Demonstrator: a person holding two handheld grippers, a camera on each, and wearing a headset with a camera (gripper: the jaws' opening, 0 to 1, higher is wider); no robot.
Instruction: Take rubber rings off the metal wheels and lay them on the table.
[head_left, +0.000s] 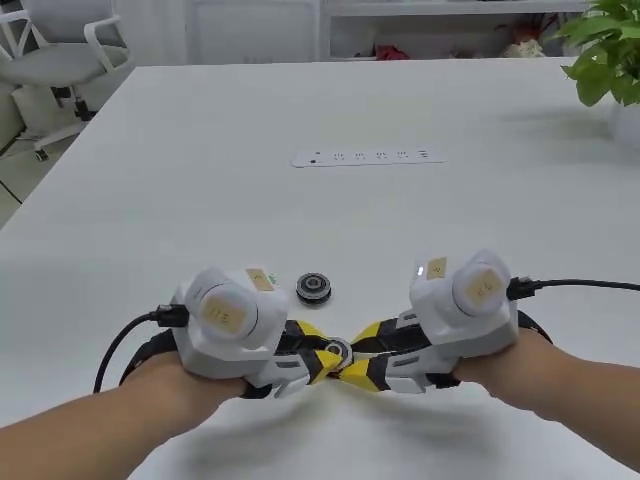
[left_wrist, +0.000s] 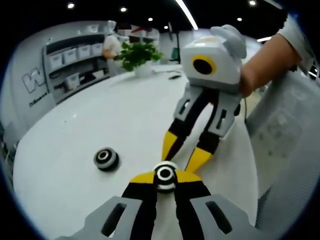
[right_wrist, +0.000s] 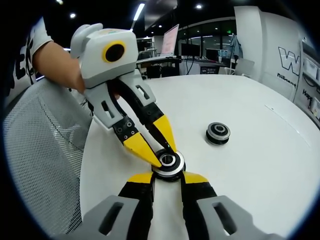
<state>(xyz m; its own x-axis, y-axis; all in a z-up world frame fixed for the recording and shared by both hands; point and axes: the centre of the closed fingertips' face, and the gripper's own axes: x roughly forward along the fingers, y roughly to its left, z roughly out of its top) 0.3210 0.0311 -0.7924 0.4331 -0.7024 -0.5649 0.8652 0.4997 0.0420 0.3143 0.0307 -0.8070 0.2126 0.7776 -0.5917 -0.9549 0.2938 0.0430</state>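
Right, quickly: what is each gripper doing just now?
Left gripper: shut on the metal wheel.
Right gripper: jaws on either side of the same wheel; whether it grips cannot be told.

One metal wheel (head_left: 337, 352) clamped between opposing jaws; second wheel (head_left: 314, 287), black-rimmed, flat on table (head_left: 300, 120) just beyond.

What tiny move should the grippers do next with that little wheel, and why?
Probably hold the wheel steady with the right gripper and ease the left gripper away, peeling the rubber ring off. Both grippers appear to pinch the wheel, and its ring looks seated on it.
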